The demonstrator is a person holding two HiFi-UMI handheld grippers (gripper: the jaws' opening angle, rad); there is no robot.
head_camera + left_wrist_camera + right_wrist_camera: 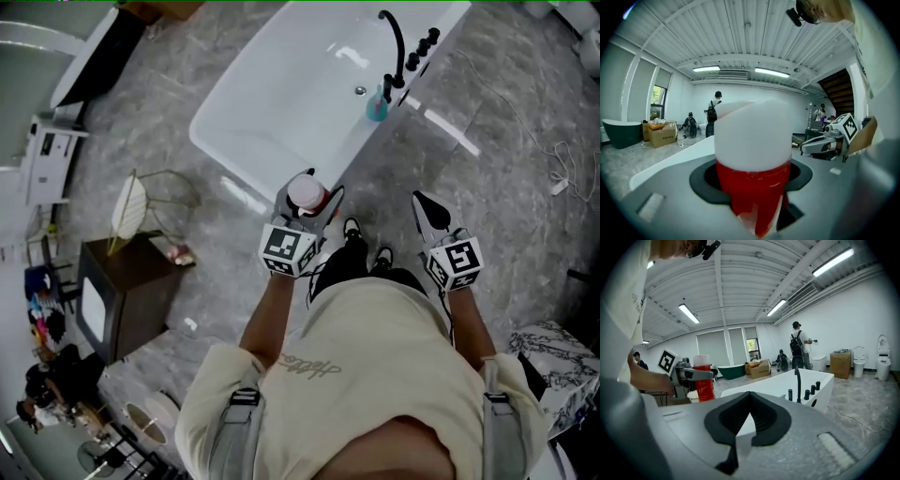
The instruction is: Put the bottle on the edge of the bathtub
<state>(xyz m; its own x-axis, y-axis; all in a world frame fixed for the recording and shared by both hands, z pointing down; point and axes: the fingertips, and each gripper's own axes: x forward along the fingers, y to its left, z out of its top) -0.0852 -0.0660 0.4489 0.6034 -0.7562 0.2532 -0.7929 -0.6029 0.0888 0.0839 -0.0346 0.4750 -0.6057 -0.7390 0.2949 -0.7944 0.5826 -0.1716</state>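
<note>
Near the bathtub [272, 103], left gripper [309, 199] jaws clamp the bottle [752, 154].

Glossy white bathtub [272, 103], matt black faucet [397, 42], polished grey stone-look floor [497, 197], red bottle [750, 187] probably smooth plastic

Head and right gripper views share bathtub [272, 103]

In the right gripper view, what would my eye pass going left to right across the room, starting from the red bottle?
red bottle → dark green tub → open cardboard box → black tap → closed cardboard box → white toilet
</note>
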